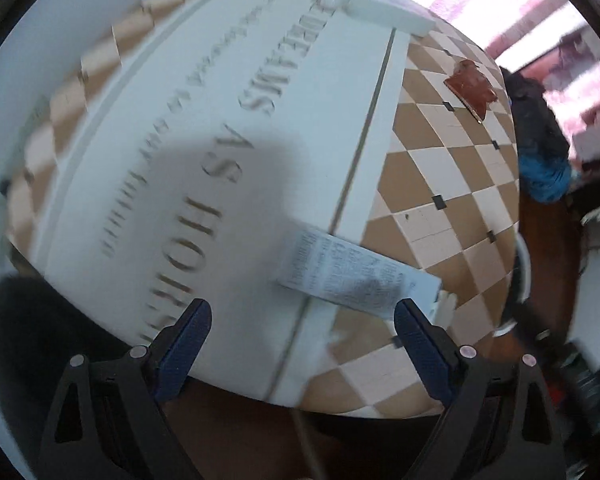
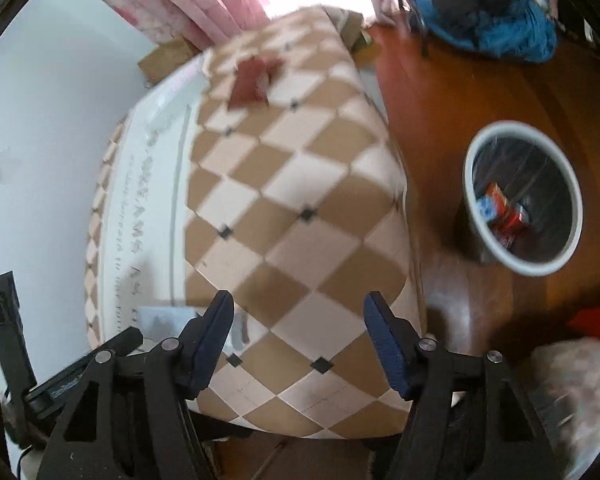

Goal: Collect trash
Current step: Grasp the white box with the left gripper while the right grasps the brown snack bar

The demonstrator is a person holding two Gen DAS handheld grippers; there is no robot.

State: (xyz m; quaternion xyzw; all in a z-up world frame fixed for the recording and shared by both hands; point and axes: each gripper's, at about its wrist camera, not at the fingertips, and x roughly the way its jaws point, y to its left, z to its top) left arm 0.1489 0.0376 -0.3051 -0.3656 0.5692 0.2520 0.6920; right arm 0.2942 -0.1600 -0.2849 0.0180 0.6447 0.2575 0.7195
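- Left wrist view: paper with fine print lies flat on the table, across the border between the white lettered band and the checked cloth, just ahead of the left gripper. The jaws are spread wide and nothing is held between them.
- The slip is judged light, thin and limp; a pinch at its near right end, where the edge seems slightly lifted, would probably serve better than a grab on the flat middle.
- A red-brown wrapper rests farther off on the checks, and a white box sits at the far edge; the wrapper looks crinkled and easily crushed.
- Motion blur smears the print, so nothing on the slip can be read.
- Right wrist view: the right gripper is also spread and empty, above the near checked corner.
- The bin stands on the wooden floor beside the table, with red and blue packets already inside.
- The slip is mostly hidden behind the left finger here, and the wrapper is blurred.
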